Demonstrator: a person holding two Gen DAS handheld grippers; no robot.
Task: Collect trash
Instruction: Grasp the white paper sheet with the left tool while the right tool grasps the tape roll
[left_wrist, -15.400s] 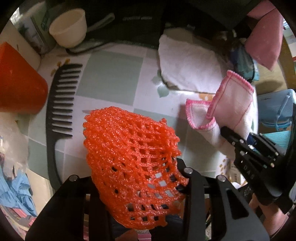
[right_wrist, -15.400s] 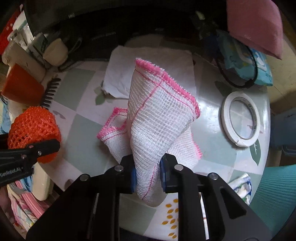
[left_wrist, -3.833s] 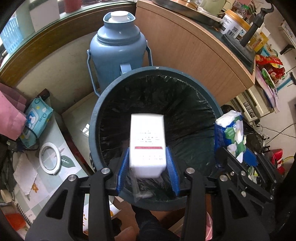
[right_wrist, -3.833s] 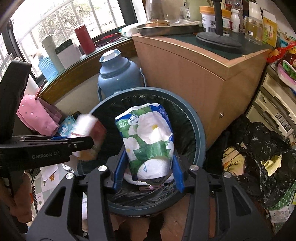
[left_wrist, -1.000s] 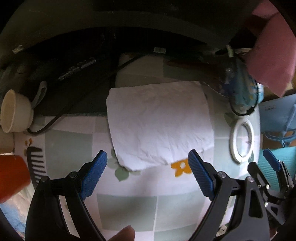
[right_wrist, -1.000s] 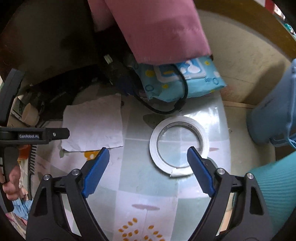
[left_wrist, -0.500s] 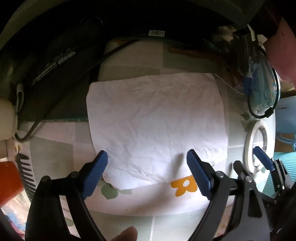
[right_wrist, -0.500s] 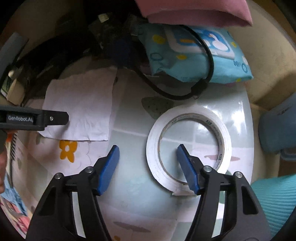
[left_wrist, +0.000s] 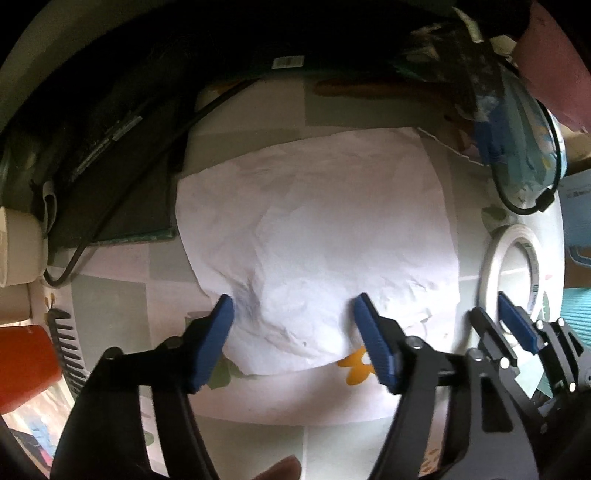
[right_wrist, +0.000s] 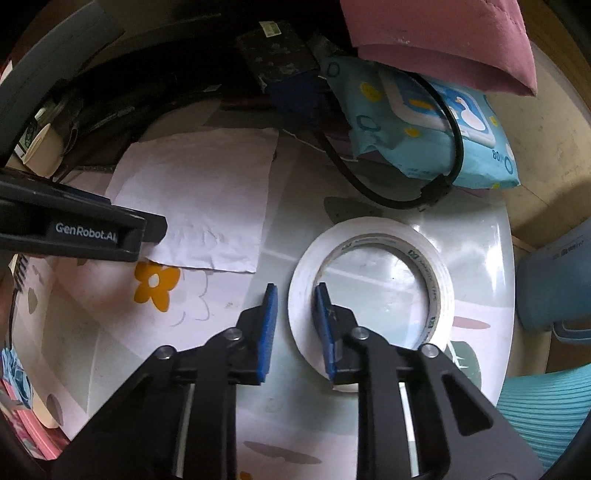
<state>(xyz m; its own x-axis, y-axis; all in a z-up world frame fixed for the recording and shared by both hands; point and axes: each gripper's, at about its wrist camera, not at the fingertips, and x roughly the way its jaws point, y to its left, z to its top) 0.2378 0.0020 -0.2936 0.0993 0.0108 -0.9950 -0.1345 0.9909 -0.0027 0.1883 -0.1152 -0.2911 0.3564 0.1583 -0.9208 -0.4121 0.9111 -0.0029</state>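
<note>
A crumpled white paper sheet (left_wrist: 314, 243) lies flat on the patterned table; it also shows in the right wrist view (right_wrist: 199, 199). My left gripper (left_wrist: 293, 306) is open, its blue pads down on the sheet's near edge, one at each side of a raised wrinkle. A white tape roll (right_wrist: 373, 291) lies flat to the right; it also shows in the left wrist view (left_wrist: 511, 262). My right gripper (right_wrist: 295, 295) is partly closed, its jaws straddling the roll's left wall, one pad outside and one inside the ring. I cannot tell if the pads touch the roll.
A blue wet-wipes pack (right_wrist: 432, 118) with a black cable (right_wrist: 388, 192) over it lies behind the roll, under a pink cloth (right_wrist: 443, 37). A black comb (left_wrist: 70, 354), an orange cup (left_wrist: 22, 365) and a white cup (left_wrist: 14, 251) stand at the left. Dark devices line the back.
Both grippers have come down closer to the table. The left jaws have narrowed onto the paper's near edge. The right jaws have narrowed around the tape roll's left wall.
</note>
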